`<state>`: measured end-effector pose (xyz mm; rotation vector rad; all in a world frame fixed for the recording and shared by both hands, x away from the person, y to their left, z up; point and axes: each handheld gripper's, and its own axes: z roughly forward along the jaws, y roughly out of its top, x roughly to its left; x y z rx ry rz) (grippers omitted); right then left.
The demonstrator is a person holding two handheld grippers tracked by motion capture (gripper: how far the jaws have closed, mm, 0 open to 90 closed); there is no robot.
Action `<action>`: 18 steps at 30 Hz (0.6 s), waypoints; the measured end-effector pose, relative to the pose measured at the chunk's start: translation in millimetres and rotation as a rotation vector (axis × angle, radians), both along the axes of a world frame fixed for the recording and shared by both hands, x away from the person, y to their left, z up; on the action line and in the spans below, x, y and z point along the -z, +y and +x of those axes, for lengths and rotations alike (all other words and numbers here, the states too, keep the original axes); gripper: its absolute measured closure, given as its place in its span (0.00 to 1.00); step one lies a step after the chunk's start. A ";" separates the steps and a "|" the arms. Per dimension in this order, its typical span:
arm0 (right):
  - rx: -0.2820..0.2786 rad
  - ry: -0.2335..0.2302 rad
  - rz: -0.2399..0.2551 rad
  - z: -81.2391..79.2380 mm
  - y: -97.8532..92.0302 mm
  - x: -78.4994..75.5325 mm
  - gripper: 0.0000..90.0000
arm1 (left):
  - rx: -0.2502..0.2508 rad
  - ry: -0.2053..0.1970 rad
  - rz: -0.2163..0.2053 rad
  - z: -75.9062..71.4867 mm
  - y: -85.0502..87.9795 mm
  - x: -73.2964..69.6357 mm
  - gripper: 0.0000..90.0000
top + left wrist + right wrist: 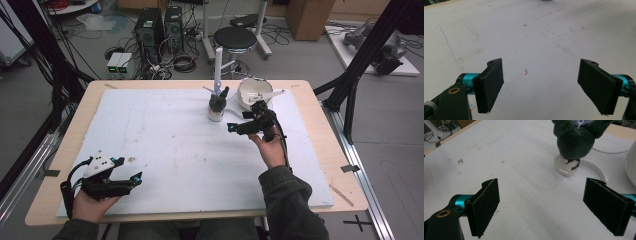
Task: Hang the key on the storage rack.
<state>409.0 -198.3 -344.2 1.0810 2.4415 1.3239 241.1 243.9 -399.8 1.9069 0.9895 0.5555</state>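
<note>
A dark grey plush toy (218,102) stands upright on a small white base toward the far middle of the white board (165,145); a tall white tube (218,65) rises behind it. In the right gripper view the plush toy (574,140) stands ahead and a little right of the jaws. My right gripper (232,127) hovers just right of the toy, open, with nothing between its pads (542,187). My left gripper (136,178) rests near the board's front left corner, open and empty over bare board (541,67).
A white bowl (254,92) with white utensils sits right behind the right gripper, its wall at the right edge of the right gripper view (631,162). A curved white strip (594,167) lies by the toy's base. A stool (235,37) and computer towers (159,27) stand beyond the table.
</note>
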 end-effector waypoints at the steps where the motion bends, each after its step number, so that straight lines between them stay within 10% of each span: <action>1: 0.000 -0.001 0.000 -0.4 -0.7 0.7 0.14 | 0.000 0.001 0.000 0.1 0.0 0.0 0.24; 18: -0.007 -0.026 -0.014 -10.1 -6.1 3.0 0.13 | 0.003 0.001 0.000 0.2 -0.3 -0.1 0.24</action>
